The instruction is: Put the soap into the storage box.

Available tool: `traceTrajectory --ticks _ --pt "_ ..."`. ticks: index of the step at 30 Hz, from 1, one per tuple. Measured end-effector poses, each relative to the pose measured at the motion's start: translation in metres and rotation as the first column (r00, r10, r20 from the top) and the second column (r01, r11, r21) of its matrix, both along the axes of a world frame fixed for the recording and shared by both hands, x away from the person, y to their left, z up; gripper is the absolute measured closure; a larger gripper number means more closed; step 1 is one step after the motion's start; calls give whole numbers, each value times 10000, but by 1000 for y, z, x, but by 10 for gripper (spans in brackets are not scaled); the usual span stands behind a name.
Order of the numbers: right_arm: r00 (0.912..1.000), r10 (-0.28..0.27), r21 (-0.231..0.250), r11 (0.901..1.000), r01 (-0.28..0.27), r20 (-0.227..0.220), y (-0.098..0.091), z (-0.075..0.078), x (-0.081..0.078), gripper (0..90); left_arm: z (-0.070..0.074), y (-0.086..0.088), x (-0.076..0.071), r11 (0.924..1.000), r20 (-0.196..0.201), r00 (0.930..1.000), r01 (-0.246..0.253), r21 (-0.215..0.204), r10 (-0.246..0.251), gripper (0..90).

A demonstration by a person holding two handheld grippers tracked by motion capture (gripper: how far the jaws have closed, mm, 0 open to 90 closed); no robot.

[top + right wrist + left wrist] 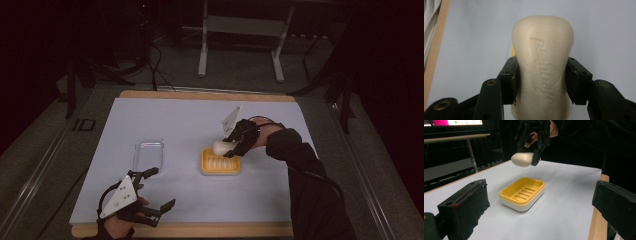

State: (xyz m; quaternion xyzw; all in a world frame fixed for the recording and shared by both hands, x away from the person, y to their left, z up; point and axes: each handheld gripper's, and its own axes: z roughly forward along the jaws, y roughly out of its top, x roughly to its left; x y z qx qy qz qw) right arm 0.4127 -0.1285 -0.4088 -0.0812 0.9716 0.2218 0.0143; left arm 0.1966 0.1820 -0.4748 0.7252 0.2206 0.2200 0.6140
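A cream bar of soap [543, 62] is clamped between the pads of my right gripper [541, 80]. In the high view the right gripper [231, 145] holds the soap [220, 146] just above the far edge of a yellow soap dish [220, 162] with a slotted floor and white base. From the left gripper view the soap [522, 159] hangs in the air above and beyond the dish [522, 193]. My left gripper [156, 188] rests near the table's front left, jaws wide apart with nothing between them.
A clear plastic lid or tray [149, 152] lies on the pale sheet left of the dish. The wooden table edge [200, 230] runs along the front. Metal stand legs [202, 55] are on the floor behind the table.
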Motion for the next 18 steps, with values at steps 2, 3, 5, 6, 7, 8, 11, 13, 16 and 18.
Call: traceTrajectory --ticks 2,3,5,6,7,8,11,13,16,18 --pt "10000 -22 18 10000 22 -97 1 -5 1 496 0 0 0 10000 -3 10000 12 20 -12 7" --pt "10000 -59 46 10000 59 -72 2 -8 1 496 0 0 0 10000 -3 10000 17 19 -17 7" --pt "9998 -61 72 10000 62 -185 4 -13 2 496 0 0 0 10000 -1 10000 16 14 -16 7" --pt "9998 -31 147 9999 34 -200 4 -15 2 496 0 0 0 10000 2 10000 16 17 -16 7" --pt "9998 -35 192 9998 40 -219 5 -18 3 496 0 0 0 10000 2 10000 14 13 -14 7" --pt "9996 -32 153 9999 36 -268 6 -22 3 496 0 0 0 10000 -4 10000 11 4 -11 7" --pt "9998 -44 162 9999 47 -183 8 -30 4 496 0 0 0 10000 -4 10000 25 30 -25 7" --pt "9998 -69 144 9999 72 -193 9 -34 4 496 0 0 0 10000 -3 10000 27 25 -27 7" --pt "9999 45 -5 10000 -46 -156 14 -44 5 496 0 0 0 10000 -20 10000 6 -24 -6 8" --pt "9998 123 -68 9999 -124 -181 17 -49 5 496 0 0 0 10000 -20 10000 4 -51 -4 7"
